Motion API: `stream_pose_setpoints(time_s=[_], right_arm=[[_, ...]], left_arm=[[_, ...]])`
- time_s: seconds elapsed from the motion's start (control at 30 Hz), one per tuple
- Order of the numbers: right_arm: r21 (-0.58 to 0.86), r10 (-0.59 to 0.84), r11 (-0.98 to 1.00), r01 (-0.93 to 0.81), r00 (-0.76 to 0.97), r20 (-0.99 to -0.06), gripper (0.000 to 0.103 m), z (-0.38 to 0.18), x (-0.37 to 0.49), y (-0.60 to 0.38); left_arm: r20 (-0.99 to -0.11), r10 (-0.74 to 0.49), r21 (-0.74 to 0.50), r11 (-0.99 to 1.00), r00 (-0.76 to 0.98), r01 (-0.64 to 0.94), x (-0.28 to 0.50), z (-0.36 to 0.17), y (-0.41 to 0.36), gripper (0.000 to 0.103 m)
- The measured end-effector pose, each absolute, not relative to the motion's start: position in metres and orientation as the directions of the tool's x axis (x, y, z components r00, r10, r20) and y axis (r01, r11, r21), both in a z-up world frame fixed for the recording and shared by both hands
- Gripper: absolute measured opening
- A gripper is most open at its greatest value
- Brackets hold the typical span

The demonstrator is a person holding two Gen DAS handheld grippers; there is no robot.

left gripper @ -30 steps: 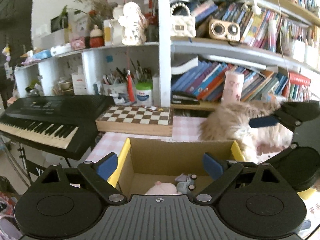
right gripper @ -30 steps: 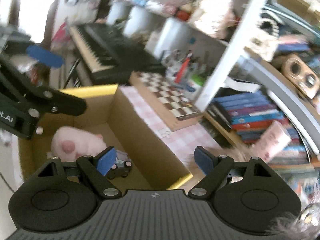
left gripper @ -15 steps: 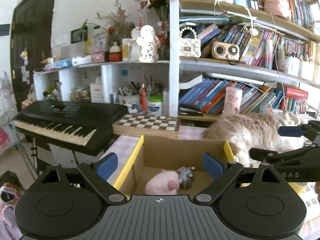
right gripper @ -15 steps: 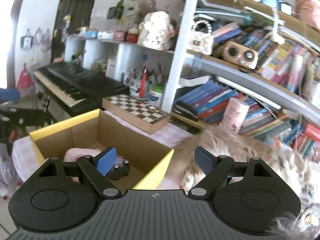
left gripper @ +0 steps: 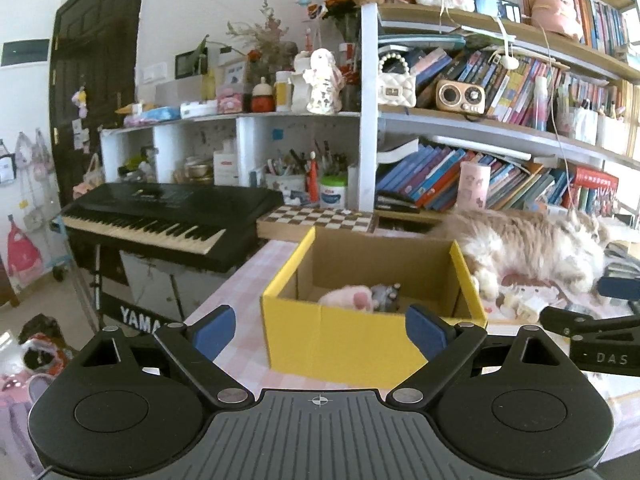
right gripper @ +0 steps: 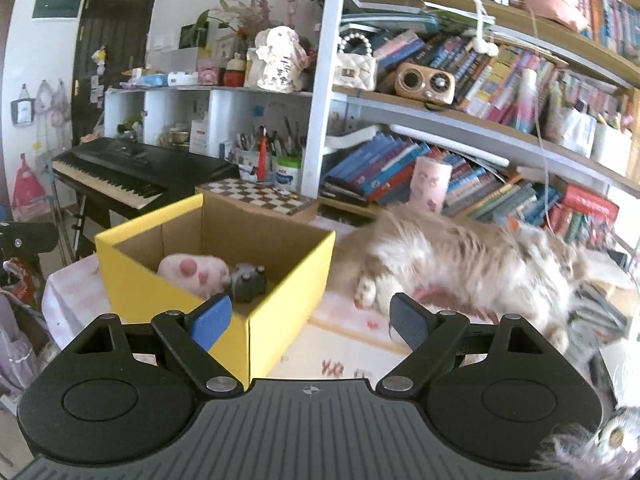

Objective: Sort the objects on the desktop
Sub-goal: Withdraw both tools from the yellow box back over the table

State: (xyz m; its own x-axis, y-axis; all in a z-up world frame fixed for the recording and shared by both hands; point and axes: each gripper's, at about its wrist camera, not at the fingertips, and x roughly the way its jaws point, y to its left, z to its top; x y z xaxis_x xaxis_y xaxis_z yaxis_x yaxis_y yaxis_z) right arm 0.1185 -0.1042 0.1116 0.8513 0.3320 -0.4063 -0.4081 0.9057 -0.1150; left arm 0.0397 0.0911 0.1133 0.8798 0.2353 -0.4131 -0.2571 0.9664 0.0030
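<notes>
Toys sit in the yellow box (left gripper: 344,340) near the table's left edge: a pink plush paw (left gripper: 348,297), soft and light, best squeezed round its middle, then a small grey toy (left gripper: 385,297). Left gripper (left gripper: 320,330) and right gripper (right gripper: 306,320) gape wide, holding nothing.

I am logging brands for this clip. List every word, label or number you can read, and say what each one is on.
"YAMA", cut off by the left gripper: white letters on the keyboard stand.
"DAS": on the right gripper's arm at the edge of the left wrist view.
Book spines, the white tub and the red box carry print too small or blurred to read.
</notes>
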Motion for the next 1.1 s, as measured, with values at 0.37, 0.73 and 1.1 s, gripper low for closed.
stream_pose_setpoints(time_s=[0.37, 0.73, 1.1], right_arm=[[-0.075, 0.311, 0.922, -0.379, 0.843, -0.440, 0.085, 0.083, 0.062, -0.104], [-0.025, 0.292, 0.936, -0.351, 0.814, -0.502, 0.085, 0.060, 0.031, -0.103], [0.007, 0.258, 0.950, -0.311, 0.775, -0.577, 0.085, 0.041, 0.022, -0.114]], left_arm=[[-0.451, 0.255, -0.025, 0.954, 0.855, -0.298, 0.003, 0.093, 0.089, 0.094], [-0.499, 0.253, -0.032, 0.950, 0.829, -0.310, -0.020, 0.071, 0.079, 0.094], [-0.526, 0.201, -0.016, 0.969, 0.827, -0.246, -0.030, 0.056, 0.062, 0.094]])
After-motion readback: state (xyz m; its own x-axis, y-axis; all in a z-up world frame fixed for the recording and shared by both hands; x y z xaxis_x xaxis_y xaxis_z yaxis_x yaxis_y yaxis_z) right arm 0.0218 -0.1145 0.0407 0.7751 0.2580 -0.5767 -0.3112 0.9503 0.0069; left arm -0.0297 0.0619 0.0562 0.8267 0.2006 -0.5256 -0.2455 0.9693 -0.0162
